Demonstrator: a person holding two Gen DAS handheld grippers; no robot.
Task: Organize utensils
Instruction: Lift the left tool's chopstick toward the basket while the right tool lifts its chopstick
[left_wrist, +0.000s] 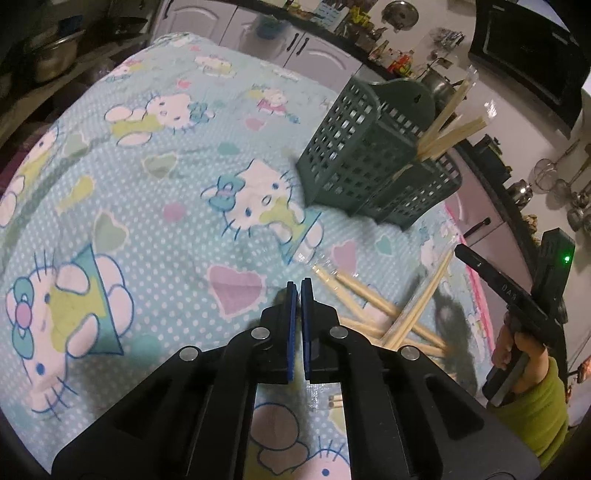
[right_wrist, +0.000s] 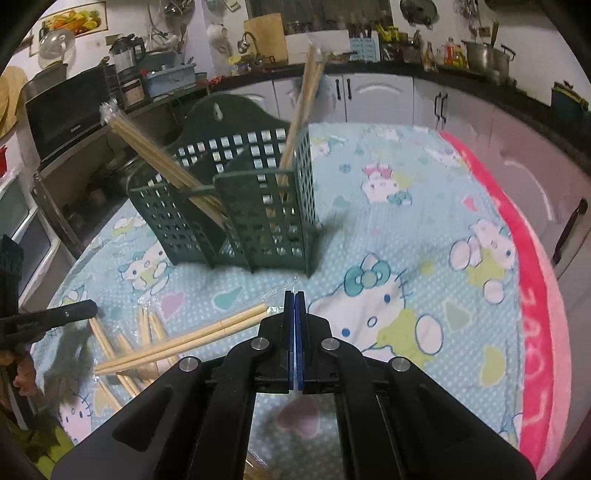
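A dark green slotted utensil holder (left_wrist: 373, 162) (right_wrist: 240, 206) stands on the Hello Kitty cloth. Wrapped wooden chopsticks (left_wrist: 448, 127) (right_wrist: 147, 147) lean out of it, and another pair (right_wrist: 306, 96) stands in its right compartment. Several loose chopsticks (left_wrist: 388, 310) (right_wrist: 177, 341) lie crossed on the cloth in front of it. My left gripper (left_wrist: 299, 286) is shut and empty, just left of the loose pile. My right gripper (right_wrist: 294, 297) is shut and empty, just right of the pile. The right gripper's body (left_wrist: 517, 299) shows at the left wrist view's right edge.
The table is covered by a light blue cartoon cloth (right_wrist: 406, 206) with a pink towel edge (right_wrist: 532, 295) on the right. Kitchen counters, cabinets (right_wrist: 369, 96), pots and a microwave (right_wrist: 62, 110) surround it.
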